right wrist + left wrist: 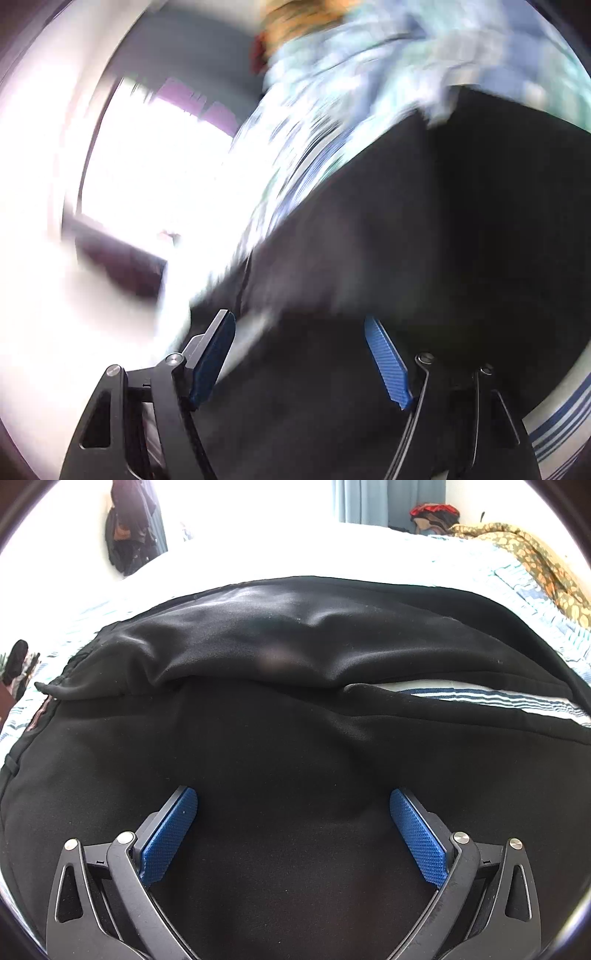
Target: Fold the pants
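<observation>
Black pants (295, 720) lie spread over a bed with a blue-and-white striped cover (498, 698), one layer folded across the other with a ridge through the middle. My left gripper (293, 799) hovers low over the near part of the cloth, its blue pads (170, 834) wide apart and nothing between them. The right wrist view is heavily blurred and tilted. It shows the same black pants (424, 240) filling the right side. My right gripper (299, 325) stands open above the dark cloth, its pads (388, 365) gripping nothing.
A yellow patterned blanket (535, 561) lies bunched at the bed's far right. Dark clothes (129, 524) hang at the far left against a bright wall, with blue curtains (388, 498) behind. A bright window (147, 166) shows in the right wrist view.
</observation>
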The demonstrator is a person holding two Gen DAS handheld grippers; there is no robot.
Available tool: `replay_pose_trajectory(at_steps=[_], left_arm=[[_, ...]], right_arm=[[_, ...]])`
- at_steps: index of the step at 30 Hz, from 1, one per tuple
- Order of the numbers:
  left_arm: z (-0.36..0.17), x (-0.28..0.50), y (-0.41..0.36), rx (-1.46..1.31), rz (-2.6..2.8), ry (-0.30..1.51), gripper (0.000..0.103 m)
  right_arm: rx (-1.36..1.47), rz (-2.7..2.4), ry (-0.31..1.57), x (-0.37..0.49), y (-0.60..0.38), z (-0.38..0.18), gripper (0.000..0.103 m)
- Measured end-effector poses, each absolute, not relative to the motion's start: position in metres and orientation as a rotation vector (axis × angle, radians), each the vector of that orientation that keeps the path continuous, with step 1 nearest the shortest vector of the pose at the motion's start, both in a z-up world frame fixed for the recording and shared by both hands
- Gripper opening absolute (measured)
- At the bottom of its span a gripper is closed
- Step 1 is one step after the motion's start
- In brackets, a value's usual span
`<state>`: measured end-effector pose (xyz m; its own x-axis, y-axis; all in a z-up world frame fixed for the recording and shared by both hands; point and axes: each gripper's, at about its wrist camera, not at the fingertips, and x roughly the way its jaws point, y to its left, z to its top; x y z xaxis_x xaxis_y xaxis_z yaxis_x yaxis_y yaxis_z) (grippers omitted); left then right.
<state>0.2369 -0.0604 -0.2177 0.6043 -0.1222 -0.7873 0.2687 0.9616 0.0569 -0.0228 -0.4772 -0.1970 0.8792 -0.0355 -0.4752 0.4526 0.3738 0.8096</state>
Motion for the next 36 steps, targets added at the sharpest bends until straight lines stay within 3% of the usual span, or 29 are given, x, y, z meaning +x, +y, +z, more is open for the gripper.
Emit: replay_pose_trajectory(at_steps=[1, 3, 4, 5, 8, 14, 18, 22, 24, 25, 26, 27, 32, 36], left_arm=[[-0.218, 0.237, -0.060, 0.177, -0.226, 0.893, 0.102], [-0.217, 0.237, -0.061, 0.181, -0.222, 0.891, 0.102], [-0.216, 0.237, -0.061, 0.183, -0.218, 0.894, 0.102], [-0.214, 0.237, -0.062, 0.194, -0.208, 0.907, 0.103], [-0.193, 0.248, -0.068, 0.192, -0.233, 1.042, 0.102], [-0.126, 0.313, -0.076, -0.267, -0.480, 1.092, 0.102], [-0.134, 0.370, -0.096, -0.480, -0.552, 1.200, 0.102], [-0.152, 0.390, -0.100, -0.477, -0.484, 1.269, 0.101], [-0.155, 0.390, -0.095, -0.459, -0.445, 1.265, 0.092], [-0.156, 0.391, -0.089, -0.459, -0.437, 1.259, 0.064], [-0.158, 0.392, -0.085, -0.468, -0.442, 1.265, 0.018], [-0.161, 0.395, -0.081, -0.478, -0.437, 1.283, 0.005], [-0.118, 0.392, -0.056, -0.520, -0.414, 1.200, 0.006], [-0.016, 0.346, -0.011, -0.496, -0.437, 0.862, 0.008]], right_arm=[[1.162, -0.344, 0.405, -0.022, -0.481, -0.198, 0.067], [1.136, -0.381, 0.432, -0.017, -0.483, -0.200, 0.045], [1.113, -0.409, 0.471, -0.015, -0.482, -0.203, 0.013], [1.095, -0.422, 0.497, -0.015, -0.481, -0.204, 0.005], [1.014, -0.401, 0.490, -0.023, -0.474, -0.180, 0.005], [0.764, -0.195, 0.391, -0.068, -0.438, -0.096, 0.005], [0.692, -0.090, 0.357, -0.098, -0.406, -0.069, 0.005], [0.642, -0.038, 0.339, -0.125, -0.381, -0.055, 0.005], [0.634, -0.020, 0.322, -0.134, -0.378, -0.046, 0.005], [0.625, -0.015, 0.319, -0.137, -0.380, -0.042, 0.005], [0.614, -0.010, 0.321, -0.141, -0.379, -0.041, 0.005], [0.607, -0.008, 0.327, -0.142, -0.380, -0.041, 0.005], [0.638, -0.082, 0.465, -0.094, -0.424, -0.067, 0.005], [0.562, -0.045, 0.387, -0.039, -0.455, -0.024, 0.005]])
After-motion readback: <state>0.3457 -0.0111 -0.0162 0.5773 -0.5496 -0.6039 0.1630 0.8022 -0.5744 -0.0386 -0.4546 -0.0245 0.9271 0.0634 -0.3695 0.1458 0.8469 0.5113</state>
